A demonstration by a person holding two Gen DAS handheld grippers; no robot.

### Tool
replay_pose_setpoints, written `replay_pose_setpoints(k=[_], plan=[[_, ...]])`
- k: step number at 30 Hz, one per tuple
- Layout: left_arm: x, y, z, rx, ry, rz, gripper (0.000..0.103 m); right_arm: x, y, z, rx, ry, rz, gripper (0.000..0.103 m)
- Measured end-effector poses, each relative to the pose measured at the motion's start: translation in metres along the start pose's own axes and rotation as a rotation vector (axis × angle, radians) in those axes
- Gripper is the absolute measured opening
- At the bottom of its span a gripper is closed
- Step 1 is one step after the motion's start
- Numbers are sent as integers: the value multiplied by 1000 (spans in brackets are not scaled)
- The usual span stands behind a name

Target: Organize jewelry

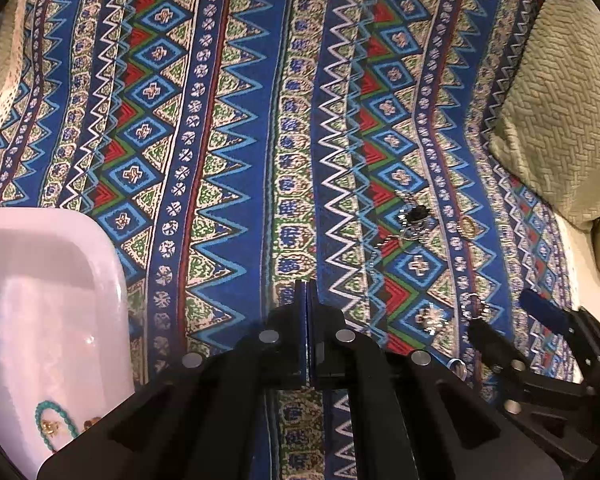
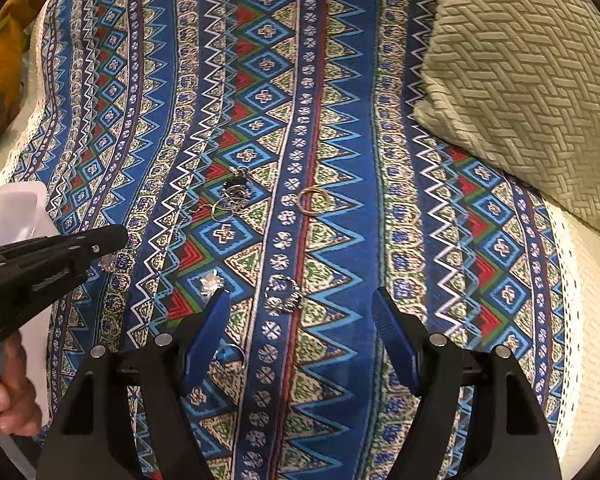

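Observation:
Loose jewelry lies on a patterned blue cloth. In the right wrist view my right gripper (image 2: 300, 300) is open, its blue pads either side of a silver beaded ring (image 2: 283, 294). A silver flower piece (image 2: 211, 281) lies by the left pad and a small silver hoop (image 2: 232, 354) under it. Farther off lie a dark silver pendant cluster (image 2: 234, 194) and gold bangles (image 2: 315, 200). My left gripper (image 1: 306, 292) is shut with nothing seen between the pads, beside a white tray (image 1: 60, 264) that holds a turquoise bead necklace (image 1: 54, 424). The left view also shows the silver beaded ring (image 1: 475, 306) and the gold bangles (image 1: 467, 227).
A cream woven pillow (image 2: 532, 92) lies at the right on the cloth. A brown plush object (image 2: 4, 60) sits at the far left edge. The white tray (image 2: 12, 212) shows at the left behind my left gripper (image 2: 116, 236). White lace bedding borders the cloth.

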State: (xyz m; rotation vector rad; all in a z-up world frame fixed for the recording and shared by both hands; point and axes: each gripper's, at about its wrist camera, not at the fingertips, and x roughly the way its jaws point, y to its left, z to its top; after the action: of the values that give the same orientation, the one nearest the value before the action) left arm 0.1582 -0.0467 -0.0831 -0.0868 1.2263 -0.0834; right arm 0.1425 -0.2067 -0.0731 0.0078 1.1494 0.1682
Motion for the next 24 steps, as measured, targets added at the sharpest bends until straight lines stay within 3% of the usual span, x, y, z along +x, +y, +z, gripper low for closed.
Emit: replay_pose_setpoints(k=[5, 9, 11, 15, 17, 24], plan=[[-9, -1, -3, 7, -6, -16, 1, 9, 3, 5, 13, 22, 31, 54], [-13, -4, -4, 9, -10, -24, 1, 16, 4, 5, 9, 39, 8, 39], [-16, -3, -4, 10, -13, -31, 1, 16, 1, 4, 3, 27, -13, 23], [-25, -7, -2, 16, -20, -38, 1, 22, 3, 5, 34, 18, 5, 21], [-33, -8, -3, 15, -23, -48, 1, 20, 4, 5, 36, 13, 3, 10], [-84, 6, -6, 4, -65, -107, 1, -17, 23, 14, 71, -46, 102, 11]])
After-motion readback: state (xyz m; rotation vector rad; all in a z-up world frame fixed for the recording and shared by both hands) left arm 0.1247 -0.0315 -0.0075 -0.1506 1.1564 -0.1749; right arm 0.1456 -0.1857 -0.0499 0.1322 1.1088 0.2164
